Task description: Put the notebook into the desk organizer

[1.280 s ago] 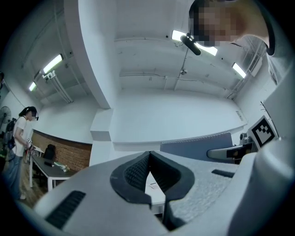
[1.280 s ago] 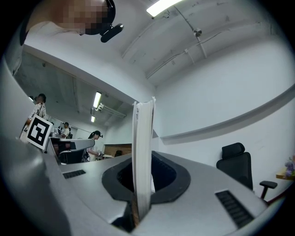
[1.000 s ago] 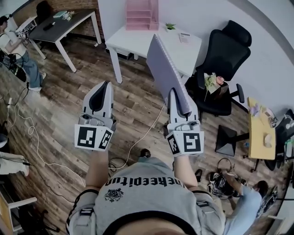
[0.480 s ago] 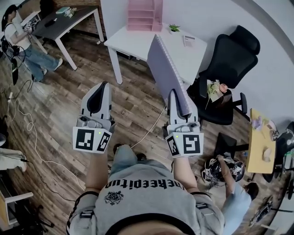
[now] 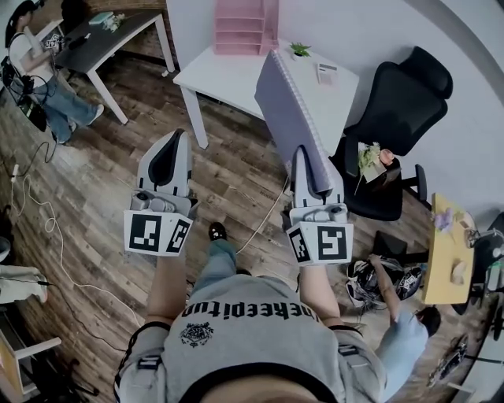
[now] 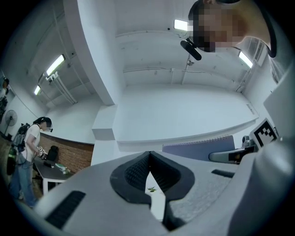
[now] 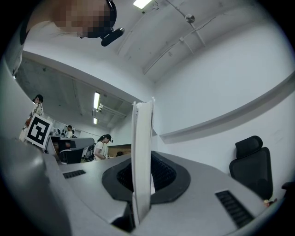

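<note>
The notebook (image 5: 287,110) is clamped edge-up in the right gripper (image 5: 313,169). The left gripper (image 5: 175,142) is closed together on nothing. The desk organizer (image 5: 244,24) is seen on the far bench (image 5: 224,75).

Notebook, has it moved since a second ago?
Yes. In the head view the notebook has travelled forward toward the white desk; its top edge now reaches farther across the desktop.

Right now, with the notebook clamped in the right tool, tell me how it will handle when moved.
The notebook stands straight above the right tool without sagging, so probably stiff. Gripped only at its lower edge, it may twist sideways. Its spiral binding could snag on the pink desk organizer.
</note>
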Tool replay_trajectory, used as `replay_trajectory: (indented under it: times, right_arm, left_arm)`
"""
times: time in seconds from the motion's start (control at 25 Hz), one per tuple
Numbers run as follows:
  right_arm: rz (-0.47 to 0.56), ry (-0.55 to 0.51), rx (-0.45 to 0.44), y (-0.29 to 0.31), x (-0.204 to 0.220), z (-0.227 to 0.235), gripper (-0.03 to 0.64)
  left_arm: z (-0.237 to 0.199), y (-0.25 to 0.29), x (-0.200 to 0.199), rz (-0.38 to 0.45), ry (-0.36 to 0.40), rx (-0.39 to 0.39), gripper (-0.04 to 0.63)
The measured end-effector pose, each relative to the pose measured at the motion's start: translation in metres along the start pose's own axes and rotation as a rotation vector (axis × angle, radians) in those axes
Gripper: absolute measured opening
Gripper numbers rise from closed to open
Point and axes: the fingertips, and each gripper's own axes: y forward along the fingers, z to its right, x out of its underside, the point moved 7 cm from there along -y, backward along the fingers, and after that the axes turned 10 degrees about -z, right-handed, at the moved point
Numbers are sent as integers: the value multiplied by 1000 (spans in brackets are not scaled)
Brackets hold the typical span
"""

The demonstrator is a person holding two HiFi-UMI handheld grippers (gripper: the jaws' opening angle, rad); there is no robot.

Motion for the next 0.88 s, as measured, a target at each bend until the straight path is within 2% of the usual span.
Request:
replay_trajectory:
  times: [0.48,0.88]
  right_arm:
    - [24,5,68,132,-3,4,31]
    - [49,17,123,213,4,-14,31]
  left_arm:
    - [-97,110,5,34,9,53,3]
    - [-173,160,19,34,20,91,3]
